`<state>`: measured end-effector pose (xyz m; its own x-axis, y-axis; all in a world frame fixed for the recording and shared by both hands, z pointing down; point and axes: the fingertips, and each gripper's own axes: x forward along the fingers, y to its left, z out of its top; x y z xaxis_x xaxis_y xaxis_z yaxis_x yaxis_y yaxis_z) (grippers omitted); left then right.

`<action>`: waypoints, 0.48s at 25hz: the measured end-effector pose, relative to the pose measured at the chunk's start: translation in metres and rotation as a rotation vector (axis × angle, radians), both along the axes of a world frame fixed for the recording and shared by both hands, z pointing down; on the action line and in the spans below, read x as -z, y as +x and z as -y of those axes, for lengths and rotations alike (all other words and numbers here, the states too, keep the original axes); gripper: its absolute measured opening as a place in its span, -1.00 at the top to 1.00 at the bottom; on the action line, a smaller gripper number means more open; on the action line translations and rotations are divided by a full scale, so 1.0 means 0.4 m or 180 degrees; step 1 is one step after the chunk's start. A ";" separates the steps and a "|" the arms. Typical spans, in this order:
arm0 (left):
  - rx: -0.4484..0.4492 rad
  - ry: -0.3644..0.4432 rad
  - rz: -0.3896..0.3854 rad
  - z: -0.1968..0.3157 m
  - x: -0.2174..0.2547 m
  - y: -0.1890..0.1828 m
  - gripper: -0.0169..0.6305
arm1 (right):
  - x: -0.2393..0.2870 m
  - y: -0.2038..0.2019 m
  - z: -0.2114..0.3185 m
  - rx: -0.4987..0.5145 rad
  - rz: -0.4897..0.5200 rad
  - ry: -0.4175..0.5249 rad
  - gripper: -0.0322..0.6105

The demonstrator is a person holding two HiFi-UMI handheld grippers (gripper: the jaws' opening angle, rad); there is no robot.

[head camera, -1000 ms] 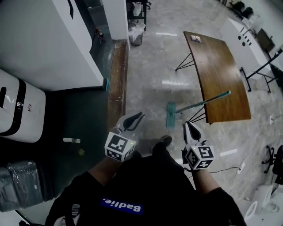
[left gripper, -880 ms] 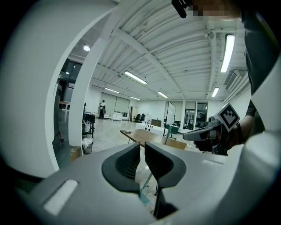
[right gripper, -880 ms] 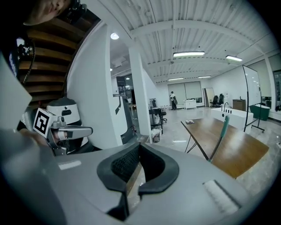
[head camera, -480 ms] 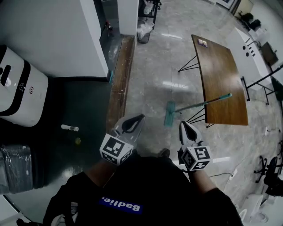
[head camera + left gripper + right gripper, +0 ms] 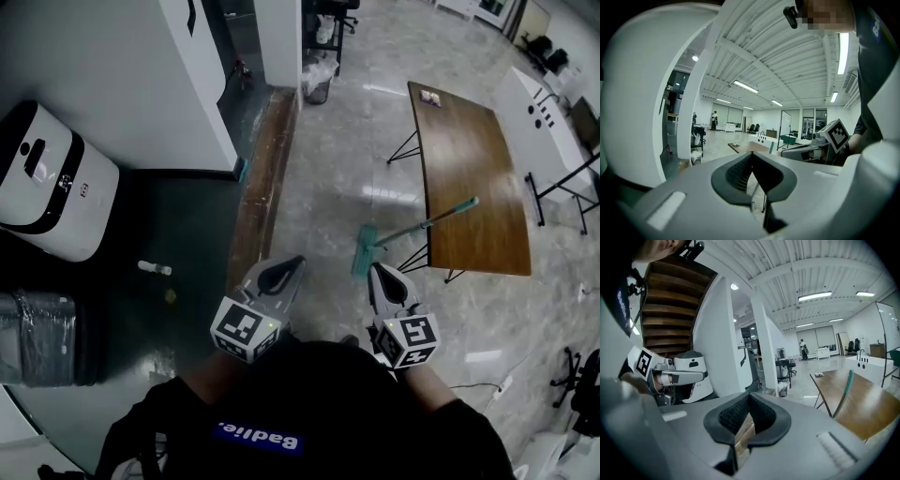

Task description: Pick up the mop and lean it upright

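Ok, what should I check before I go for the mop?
1. Mop found: ok. The mop has its head on the floor and its handle against the wooden table.
2. Left gripper free: ok, shut on nothing.
3. Right gripper free: ok, shut on nothing.
4. Fingers open for a grasp: not ok, both pairs are together.
5. Mop within reach: cannot tell.
6. Spot to lean it upright: cannot tell.

The pale, glossy floor (image 5: 319, 187) carries a wooden table (image 5: 469, 169) on thin black legs. The mop (image 5: 364, 251) has its flat head on the floor and its handle propped against the table's edge. A small white bottle (image 5: 150, 269) lies on the darker green patch (image 5: 187, 234).
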<state>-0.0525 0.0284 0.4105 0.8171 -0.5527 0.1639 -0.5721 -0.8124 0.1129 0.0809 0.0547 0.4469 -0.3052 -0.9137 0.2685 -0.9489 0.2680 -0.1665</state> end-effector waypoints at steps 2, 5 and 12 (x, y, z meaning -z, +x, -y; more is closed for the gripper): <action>-0.0023 0.0026 0.0023 -0.028 0.007 0.058 0.88 | 0.004 0.039 -0.022 0.0035 0.0024 0.0041 0.88; -0.0011 0.0077 0.0036 -0.061 0.023 0.130 0.89 | 0.003 0.093 -0.049 0.0087 0.0056 0.0089 0.88; 0.0050 0.0075 0.0094 -0.134 0.028 0.258 0.88 | -0.025 0.181 -0.107 0.0261 0.0188 0.0099 0.88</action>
